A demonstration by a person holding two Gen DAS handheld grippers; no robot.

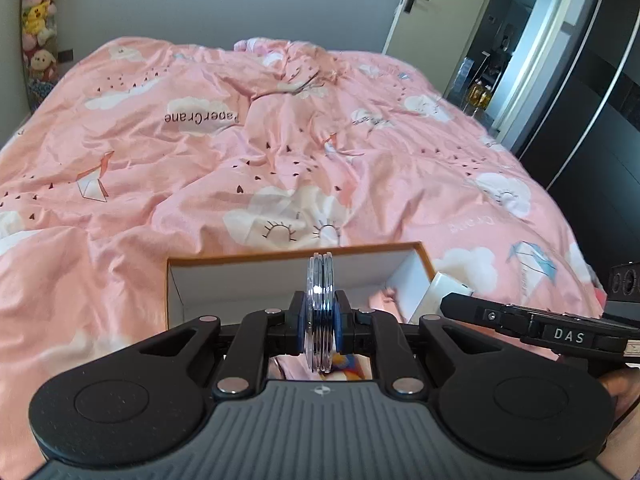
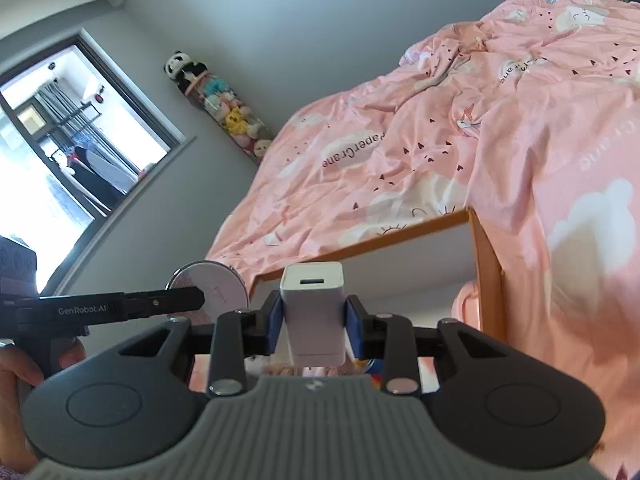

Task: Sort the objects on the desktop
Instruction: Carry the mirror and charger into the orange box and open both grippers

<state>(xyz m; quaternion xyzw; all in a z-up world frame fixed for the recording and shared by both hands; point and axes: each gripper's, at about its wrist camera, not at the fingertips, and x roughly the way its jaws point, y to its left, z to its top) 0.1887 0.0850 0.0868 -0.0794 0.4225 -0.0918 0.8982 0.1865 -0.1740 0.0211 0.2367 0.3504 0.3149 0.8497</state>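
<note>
My left gripper (image 1: 320, 316) is shut on a round flat case (image 1: 319, 280), held edge-on so its clear and silver rims show. It hangs just above the near side of an open box (image 1: 296, 251) with an orange rim and white inside, lying on the bed. In the right wrist view the case (image 2: 218, 286) shows a pale pink face, pinched by the left gripper's fingers (image 2: 160, 302). My right gripper (image 2: 312, 320) is shut on a white USB charger block (image 2: 313, 308), port facing forward, near the box's rim (image 2: 486, 264). The charger (image 1: 442, 286) also shows in the left wrist view.
A pink duvet (image 1: 240, 152) with cloud prints covers the bed around the box. A tall tube of plush toys (image 2: 236, 120) stands in the corner by a window (image 2: 72, 152). An open door (image 1: 416, 4) and a dark wardrobe (image 1: 592, 120) are to the right.
</note>
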